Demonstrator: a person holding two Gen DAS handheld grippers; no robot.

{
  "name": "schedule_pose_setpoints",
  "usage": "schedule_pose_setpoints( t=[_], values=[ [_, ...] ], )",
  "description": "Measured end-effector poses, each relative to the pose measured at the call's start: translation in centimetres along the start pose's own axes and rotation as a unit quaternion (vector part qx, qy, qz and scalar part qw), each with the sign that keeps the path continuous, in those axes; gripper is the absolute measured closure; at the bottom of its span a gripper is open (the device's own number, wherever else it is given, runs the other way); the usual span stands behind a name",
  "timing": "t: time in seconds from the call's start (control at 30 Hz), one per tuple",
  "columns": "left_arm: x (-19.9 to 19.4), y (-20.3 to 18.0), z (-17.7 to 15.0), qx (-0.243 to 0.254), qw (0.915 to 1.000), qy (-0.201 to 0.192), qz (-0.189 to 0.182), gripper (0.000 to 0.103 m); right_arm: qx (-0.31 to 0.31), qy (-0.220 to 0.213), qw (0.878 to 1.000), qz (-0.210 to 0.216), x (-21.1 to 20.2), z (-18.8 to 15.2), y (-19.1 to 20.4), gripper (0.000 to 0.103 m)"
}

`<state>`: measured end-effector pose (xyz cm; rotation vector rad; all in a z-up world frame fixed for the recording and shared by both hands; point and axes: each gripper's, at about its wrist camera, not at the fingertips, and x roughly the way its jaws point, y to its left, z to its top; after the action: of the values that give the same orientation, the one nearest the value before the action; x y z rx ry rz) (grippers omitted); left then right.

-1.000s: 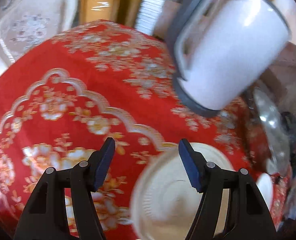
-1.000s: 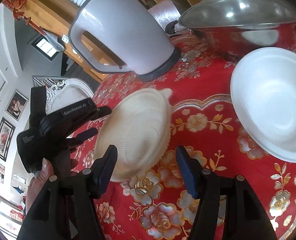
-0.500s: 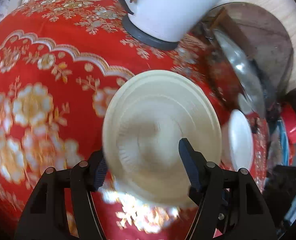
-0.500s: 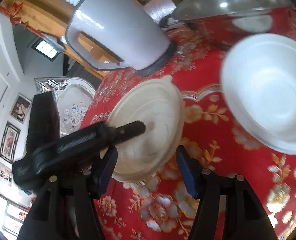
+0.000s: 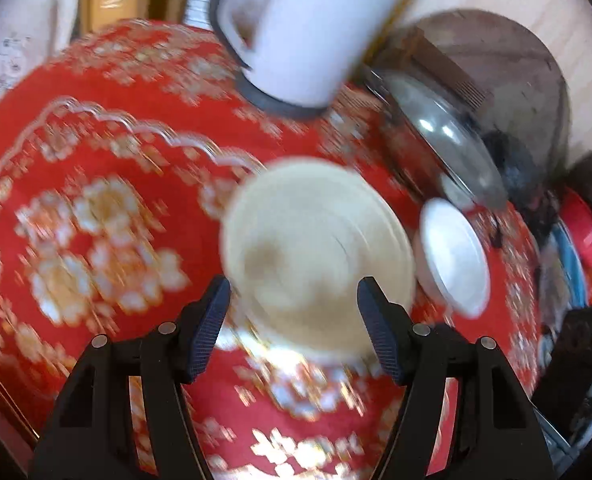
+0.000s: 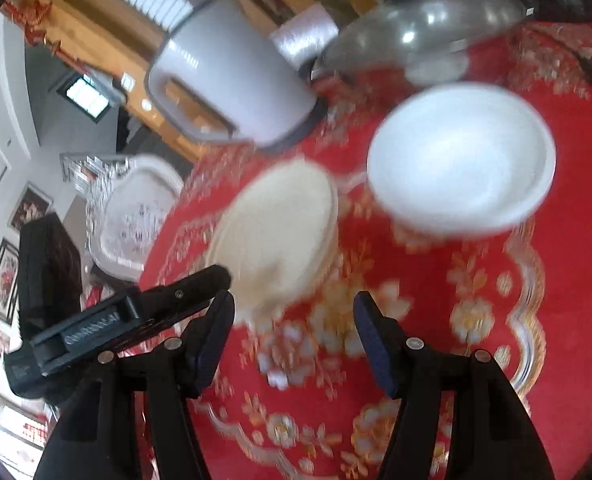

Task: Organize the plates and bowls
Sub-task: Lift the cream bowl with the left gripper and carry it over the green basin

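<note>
Left wrist view: left gripper (image 5: 294,304) released, empty, above near rim of cream plate (image 5: 315,256) on red table (image 5: 108,152), in front of kettle (image 5: 307,28). Best to straddle only the rim.

Right wrist view: right gripper (image 6: 294,320) released, empty; white bowl (image 6: 461,156) right of plate, apart. Better kept clear.

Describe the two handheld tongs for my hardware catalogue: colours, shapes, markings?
Both the left tongs and right tongs have matte black angular arms with silver rivets and dark blue ribbed pads. The left tongs' black body carries blurred white lettering.
</note>
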<state>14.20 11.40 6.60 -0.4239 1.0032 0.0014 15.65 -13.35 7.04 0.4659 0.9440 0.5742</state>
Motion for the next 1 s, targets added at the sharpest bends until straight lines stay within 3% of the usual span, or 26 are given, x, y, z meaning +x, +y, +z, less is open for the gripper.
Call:
schedule_pose_setpoints(
  t=[0.17,0.33,0.43,0.5,0.53,0.6,0.7,1.0],
  values=[
    [3.5,1.0,2.5,0.002,0.9992,0.022,0.032,0.036,0.0,0.004,1.0,0.001,2.8,2.2,0.4,0.039],
    [5.4,1.6,2.2,0.006,0.9983,0.04,0.043,0.036,-0.019,0.019,1.0,-0.016,5.8,2.3,0.5,0.04],
    [5.7,1.3,2.0,0.015,0.9977,0.039,0.053,0.037,-0.015,0.019,1.0,-0.018,6.3,2.1,0.2,0.048],
    [5.9,1.0,1.9,0.019,0.9973,0.039,0.059,0.047,-0.016,0.015,1.0,-0.021,6.1,2.4,0.0,0.061],
    [6.1,0.8,1.8,0.022,0.9967,0.042,0.065,0.062,-0.018,0.018,0.999,-0.022,6.1,2.4,-0.1,0.064],
    [6.3,0.5,1.6,0.03,0.9957,0.039,0.078,0.068,-0.02,0.022,0.999,-0.024,6.1,2.3,-0.3,0.075],
    [6.1,0.5,1.4,0.031,0.9949,0.036,0.089,0.081,-0.019,0.026,0.999,-0.024,6.2,2.1,-0.4,0.078],
    [4.2,-0.7,-2.5,0.06,0.9945,0.033,0.079,0.083,-0.029,0.026,0.999,-0.035,3.3,0.8,-0.5,0.078]
  ],
)
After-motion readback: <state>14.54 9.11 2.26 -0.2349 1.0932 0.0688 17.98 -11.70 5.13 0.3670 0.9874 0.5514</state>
